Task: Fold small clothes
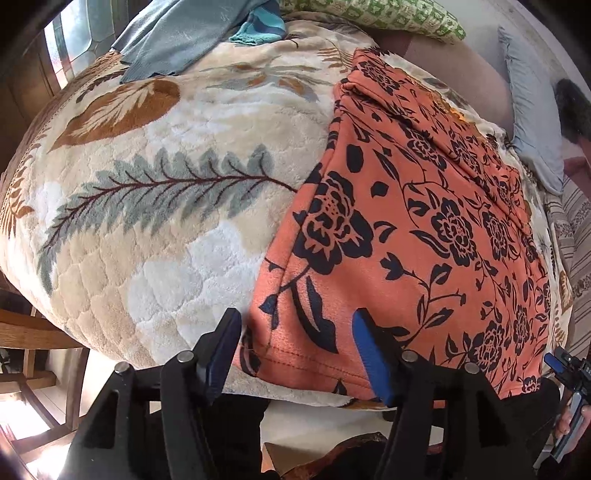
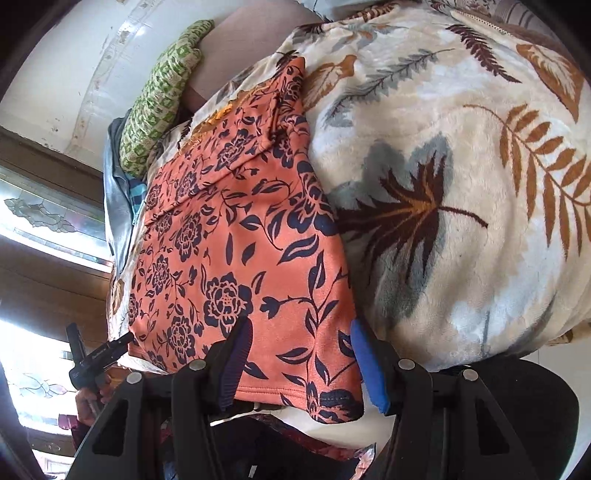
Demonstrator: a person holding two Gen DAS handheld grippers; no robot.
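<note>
An orange garment with a dark floral print [image 1: 413, 236] lies flat on a leaf-patterned fleece blanket [image 1: 155, 206]; it also shows in the right wrist view [image 2: 236, 236]. My left gripper [image 1: 295, 332] is open, its fingers straddling the garment's near left hem corner. My right gripper [image 2: 299, 339] is open, its fingers straddling the near right hem corner. Each gripper shows small at the edge of the other's view: the right gripper [image 1: 563, 367] and the left gripper [image 2: 96, 358].
A grey-blue cloth [image 1: 173, 40] and a teal striped piece [image 1: 262, 26] lie at the blanket's far end. A green patterned pillow [image 1: 388, 18] sits beyond. A wooden chair [image 1: 33, 354] stands left of the bed. A window [image 2: 44, 218] is at left.
</note>
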